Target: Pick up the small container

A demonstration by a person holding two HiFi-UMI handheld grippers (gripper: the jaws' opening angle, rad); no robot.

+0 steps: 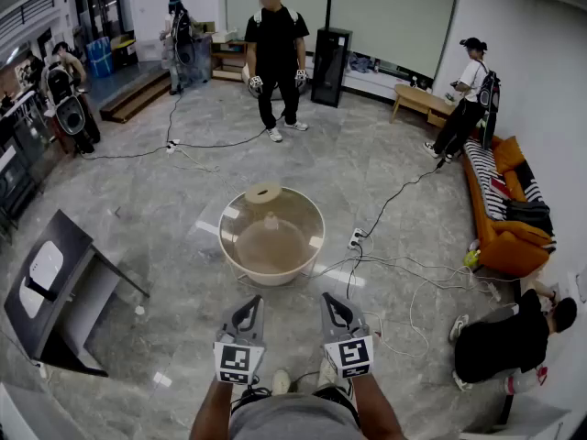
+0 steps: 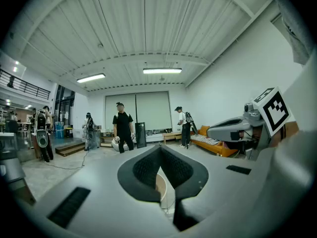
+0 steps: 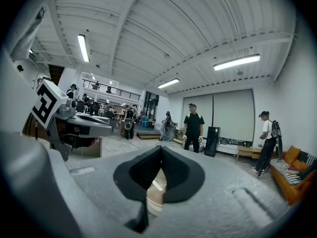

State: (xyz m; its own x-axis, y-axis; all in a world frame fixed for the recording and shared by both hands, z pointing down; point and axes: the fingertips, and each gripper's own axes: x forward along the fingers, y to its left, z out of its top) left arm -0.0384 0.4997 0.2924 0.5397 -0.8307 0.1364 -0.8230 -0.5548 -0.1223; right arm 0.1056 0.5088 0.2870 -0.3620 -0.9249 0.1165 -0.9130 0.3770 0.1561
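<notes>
A round beige tub-like table with a clear top stands on the floor ahead of me. A small whitish container stands near the top's middle, and a flat round beige disc lies at its far edge. My left gripper and right gripper hover side by side short of the table's near rim, both pointing at it. In the left gripper view the left gripper is shut, its jaws meeting at the tips with nothing held. The right gripper is likewise shut and empty. A sliver of the table's rim shows below each pair of jaws.
A dark desk stands at the left. Cables and a power strip trail over the floor right of the table. A person in black stands beyond it. Another person sits at the right by an orange sofa.
</notes>
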